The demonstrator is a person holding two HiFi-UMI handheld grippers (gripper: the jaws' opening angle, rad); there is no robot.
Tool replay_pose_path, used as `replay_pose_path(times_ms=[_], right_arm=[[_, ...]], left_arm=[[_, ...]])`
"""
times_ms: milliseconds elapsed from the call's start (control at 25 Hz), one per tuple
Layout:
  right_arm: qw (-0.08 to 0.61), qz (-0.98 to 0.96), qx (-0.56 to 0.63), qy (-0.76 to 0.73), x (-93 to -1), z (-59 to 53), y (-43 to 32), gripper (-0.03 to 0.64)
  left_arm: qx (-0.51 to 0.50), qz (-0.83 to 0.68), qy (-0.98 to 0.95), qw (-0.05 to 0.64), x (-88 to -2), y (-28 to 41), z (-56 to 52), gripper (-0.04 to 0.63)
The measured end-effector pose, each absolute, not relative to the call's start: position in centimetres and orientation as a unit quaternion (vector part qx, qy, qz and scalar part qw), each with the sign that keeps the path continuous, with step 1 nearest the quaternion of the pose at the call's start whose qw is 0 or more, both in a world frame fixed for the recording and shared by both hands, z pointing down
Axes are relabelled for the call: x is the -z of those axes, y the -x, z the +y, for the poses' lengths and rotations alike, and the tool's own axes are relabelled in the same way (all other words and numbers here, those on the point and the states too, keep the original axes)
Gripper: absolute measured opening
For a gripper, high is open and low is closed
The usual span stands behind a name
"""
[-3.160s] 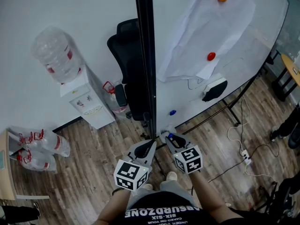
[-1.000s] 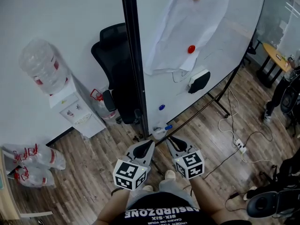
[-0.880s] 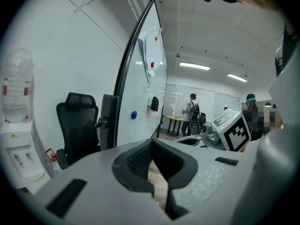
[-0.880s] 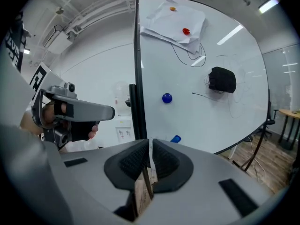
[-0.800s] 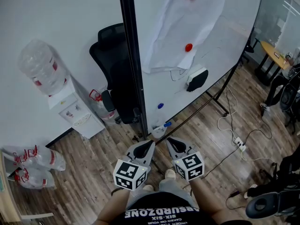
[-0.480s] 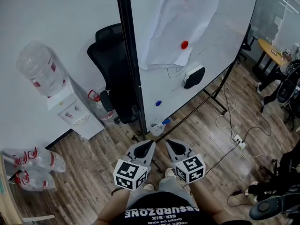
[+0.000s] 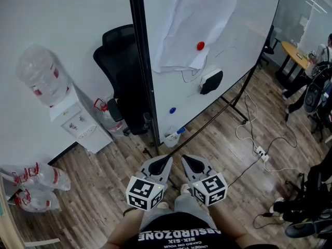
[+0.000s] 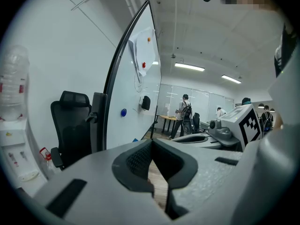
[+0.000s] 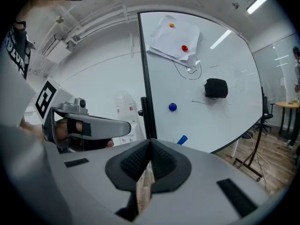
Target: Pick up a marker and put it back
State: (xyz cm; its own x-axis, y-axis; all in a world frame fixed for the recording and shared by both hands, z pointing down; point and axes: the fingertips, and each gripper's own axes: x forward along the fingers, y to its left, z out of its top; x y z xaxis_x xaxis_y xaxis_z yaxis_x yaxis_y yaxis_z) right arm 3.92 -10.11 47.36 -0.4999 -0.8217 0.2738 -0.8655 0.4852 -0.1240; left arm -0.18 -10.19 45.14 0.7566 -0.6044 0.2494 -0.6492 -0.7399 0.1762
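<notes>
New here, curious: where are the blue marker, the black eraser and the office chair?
blue marker (image 7: 179, 130), head view, its blue end.
black eraser (image 7: 211, 82), head view, its middle.
office chair (image 7: 118, 71), head view, its backrest.

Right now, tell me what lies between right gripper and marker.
In the head view, only wood floor and the whiteboard's dark bottom bar separate right gripper from marker.

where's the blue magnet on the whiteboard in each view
Head view: blue magnet low on the whiteboard, near picture centre.
Left gripper view: left of centre, at mid-height.
Right gripper view: just right of centre.
Shared landmark: black eraser, up and right of it in all three.
</notes>
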Motion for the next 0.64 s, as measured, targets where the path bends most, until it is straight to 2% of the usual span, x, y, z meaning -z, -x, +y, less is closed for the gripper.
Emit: replay_pose_path(times_ms=[640], right_arm=[[0.082, -0.851, -0.135, -0.501, -47.24, -9.41, -4.02, -0.003]], left_arm=[[-0.090, -0.327, -0.931, 0.133, -45.77, -0.40, -9.45, 0.008]])
